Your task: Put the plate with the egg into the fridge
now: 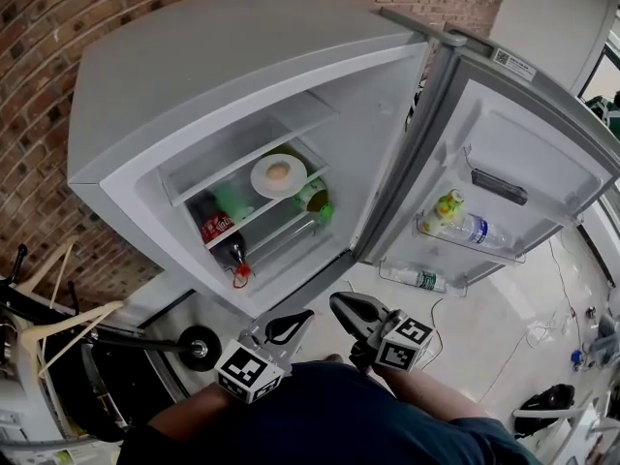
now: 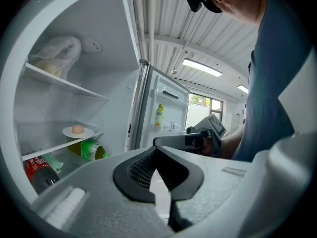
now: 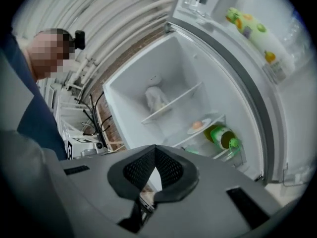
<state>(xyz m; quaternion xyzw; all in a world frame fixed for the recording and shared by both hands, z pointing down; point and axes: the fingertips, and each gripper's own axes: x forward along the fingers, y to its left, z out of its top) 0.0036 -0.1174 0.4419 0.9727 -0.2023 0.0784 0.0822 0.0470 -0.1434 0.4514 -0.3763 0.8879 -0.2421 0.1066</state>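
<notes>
The white plate [image 1: 291, 184] with the egg [image 1: 278, 171] rests on a glass shelf inside the open fridge [image 1: 145, 85]. It also shows in the left gripper view as plate [image 2: 69, 132] and egg [image 2: 78, 128], and in the right gripper view as plate [image 3: 208, 124]. My left gripper [image 1: 302, 318] [image 2: 155, 149] is shut and empty, held low in front of the fridge. My right gripper [image 1: 337, 301] [image 3: 155, 148] hangs beside it, rolled on its side, shut with nothing in it, and its jaws [image 2: 163, 142] cross the left gripper view.
A green bottle [image 1: 315, 197], a red can [image 1: 215, 227] and a dark bottle [image 1: 235, 255] lie under the plate's shelf. The open door [image 1: 523, 153] holds a juice bottle [image 1: 449, 206] and a water bottle [image 1: 475, 229]. A bag [image 2: 54, 53] sits on the upper shelf. Hangers [image 1: 58, 308] stand left.
</notes>
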